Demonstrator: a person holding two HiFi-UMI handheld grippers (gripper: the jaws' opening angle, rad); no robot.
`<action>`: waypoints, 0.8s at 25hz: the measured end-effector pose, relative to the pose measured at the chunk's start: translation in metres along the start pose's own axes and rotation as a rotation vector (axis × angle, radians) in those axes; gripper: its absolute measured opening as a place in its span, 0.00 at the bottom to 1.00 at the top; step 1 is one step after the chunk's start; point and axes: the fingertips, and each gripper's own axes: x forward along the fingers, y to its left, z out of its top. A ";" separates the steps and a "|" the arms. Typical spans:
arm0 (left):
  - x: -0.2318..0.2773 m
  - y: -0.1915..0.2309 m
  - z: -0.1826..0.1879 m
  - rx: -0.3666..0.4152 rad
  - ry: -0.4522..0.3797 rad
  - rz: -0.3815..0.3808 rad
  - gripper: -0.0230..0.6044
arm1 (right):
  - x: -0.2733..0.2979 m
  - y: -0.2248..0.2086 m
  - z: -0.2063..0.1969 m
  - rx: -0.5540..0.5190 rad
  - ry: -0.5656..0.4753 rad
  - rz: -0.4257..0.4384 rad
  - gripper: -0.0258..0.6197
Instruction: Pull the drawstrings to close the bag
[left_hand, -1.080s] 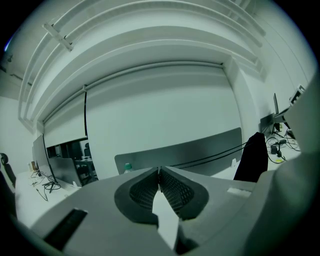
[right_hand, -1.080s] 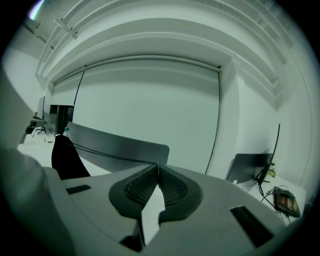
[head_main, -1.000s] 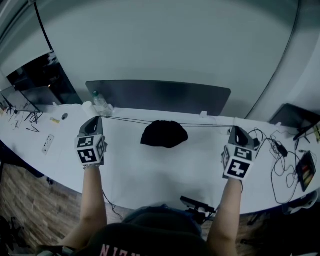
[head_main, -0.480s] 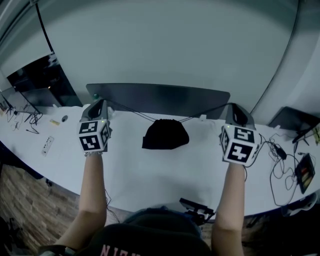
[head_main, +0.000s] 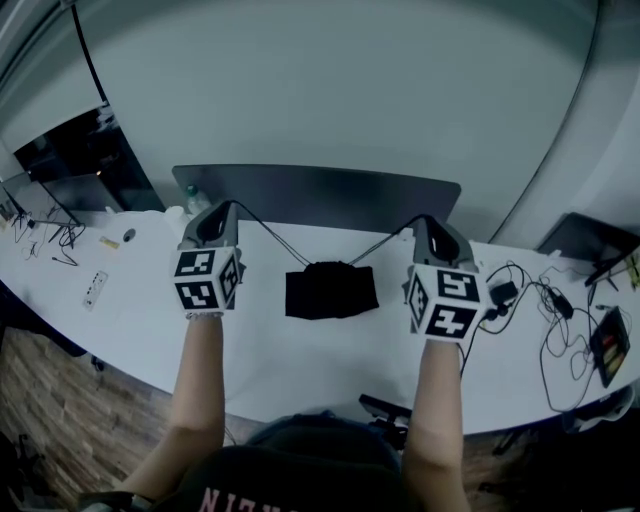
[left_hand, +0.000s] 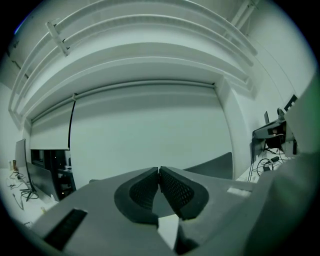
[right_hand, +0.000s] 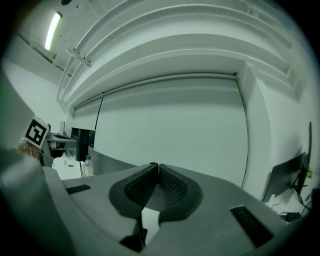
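A black drawstring bag (head_main: 332, 290) sits at the middle of the white table (head_main: 300, 355), its top bunched into a flat edge. Two thin dark drawstrings rise from its top in a V. The left drawstring (head_main: 270, 238) runs up to my left gripper (head_main: 226, 207), whose jaws are shut on it. The right drawstring (head_main: 378, 246) runs up to my right gripper (head_main: 424, 221), also shut on its end. In the left gripper view the left gripper (left_hand: 158, 171) has its pads pressed together. The right gripper view shows the right gripper (right_hand: 158, 166) the same; the strings are hidden there.
A dark panel (head_main: 320, 190) stands along the table's far edge, with a water bottle (head_main: 196, 198) at its left end. Cables and small devices (head_main: 560, 310) lie at the right. A black device (head_main: 388, 410) sits at the front edge. Monitors (head_main: 70, 150) stand far left.
Both grippers have come inward toward the middle and risen. The strings, first stretched nearly flat to each side, now slope down to the bag, which looks squarer and closer to me.
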 end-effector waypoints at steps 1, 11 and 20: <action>-0.002 -0.003 0.000 -0.003 -0.005 -0.002 0.06 | -0.002 0.003 -0.003 0.005 0.002 0.006 0.05; -0.019 -0.029 0.015 -0.007 -0.108 -0.035 0.06 | -0.019 0.019 -0.007 0.012 -0.048 0.032 0.05; -0.029 -0.045 0.033 0.028 -0.211 -0.076 0.06 | -0.027 0.032 0.006 -0.062 -0.111 0.033 0.05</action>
